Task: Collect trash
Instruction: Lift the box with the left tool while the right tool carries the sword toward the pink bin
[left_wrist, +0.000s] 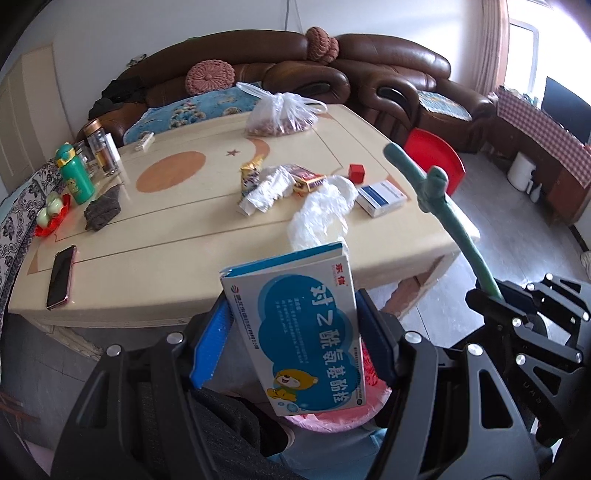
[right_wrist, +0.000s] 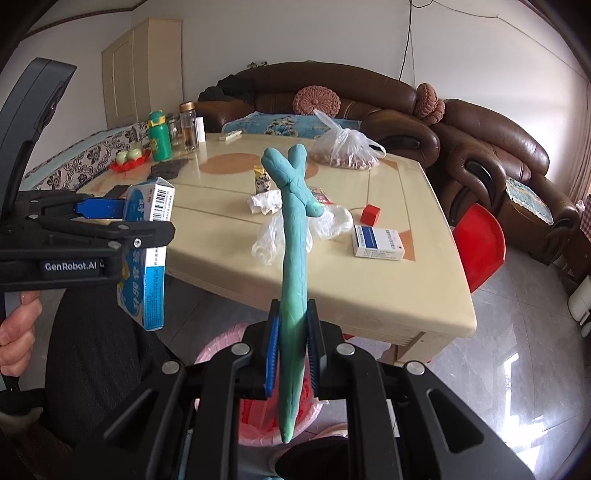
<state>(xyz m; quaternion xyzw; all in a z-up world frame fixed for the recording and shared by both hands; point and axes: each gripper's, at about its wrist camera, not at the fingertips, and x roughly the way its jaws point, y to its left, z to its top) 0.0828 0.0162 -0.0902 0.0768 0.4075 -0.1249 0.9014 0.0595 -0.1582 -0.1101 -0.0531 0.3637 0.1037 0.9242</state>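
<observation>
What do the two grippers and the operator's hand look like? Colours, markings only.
Both are matte black angular frames with silver round bolts and ribbed blue pads. The left gripper bears white "GenRobot.AI" lettering on its side and has a grey handle, gripped by a bare hand. The right gripper looks the same; no cables visible.

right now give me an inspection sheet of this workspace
surface: cream table, littered.
job's things: blue medicine box and teal clay stick held above the pink-lined bin; crumpled tissue, clear plastic wrap, snack wrapper, white box on the table.
clutter: phone, green bottle, bag of nuts, red cube.
grippers: left hand-held gripper shut on the box; right hand-held gripper shut on the stick.
cables: wall cord.
surroundings: brown sofa, red stool.
</observation>
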